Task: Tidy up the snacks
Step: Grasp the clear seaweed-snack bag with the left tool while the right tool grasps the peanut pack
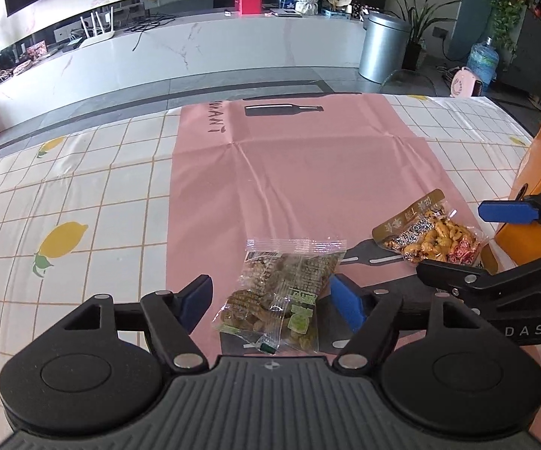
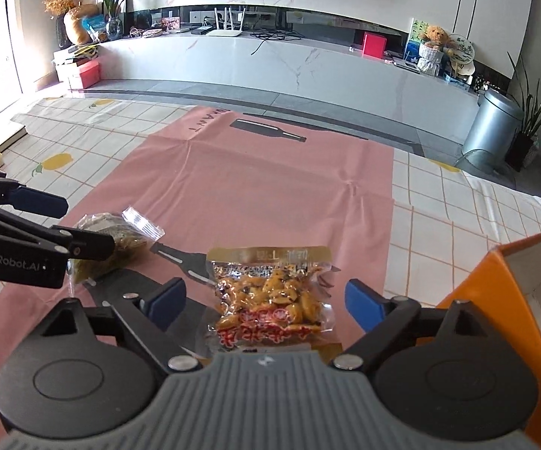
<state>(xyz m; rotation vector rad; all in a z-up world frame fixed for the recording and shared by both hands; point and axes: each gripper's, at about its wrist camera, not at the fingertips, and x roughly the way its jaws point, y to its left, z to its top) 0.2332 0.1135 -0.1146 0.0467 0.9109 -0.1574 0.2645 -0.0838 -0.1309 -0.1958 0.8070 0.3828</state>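
A clear packet of brown and green snacks (image 1: pixel 281 300) lies on the pink mat (image 1: pixel 300 172), between the fingers of my open left gripper (image 1: pixel 270 300). A packet of orange-yellow snacks with a gold top (image 2: pixel 274 296) lies on the same mat between the fingers of my open right gripper (image 2: pixel 266 300); it also shows in the left wrist view (image 1: pixel 432 236). The clear packet shows in the right wrist view (image 2: pixel 116 240), partly behind the left gripper (image 2: pixel 79 225). The right gripper (image 1: pixel 495 243) reaches in from the right in the left wrist view. Neither packet is pinched.
An orange box (image 2: pixel 495 300) with an open top stands at the right, close to the right gripper; it also shows in the left wrist view (image 1: pixel 540 187). The mat lies on a checked lemon-print tablecloth (image 1: pixel 83 195). A grey bin (image 1: pixel 383 45) stands on the floor beyond the table.
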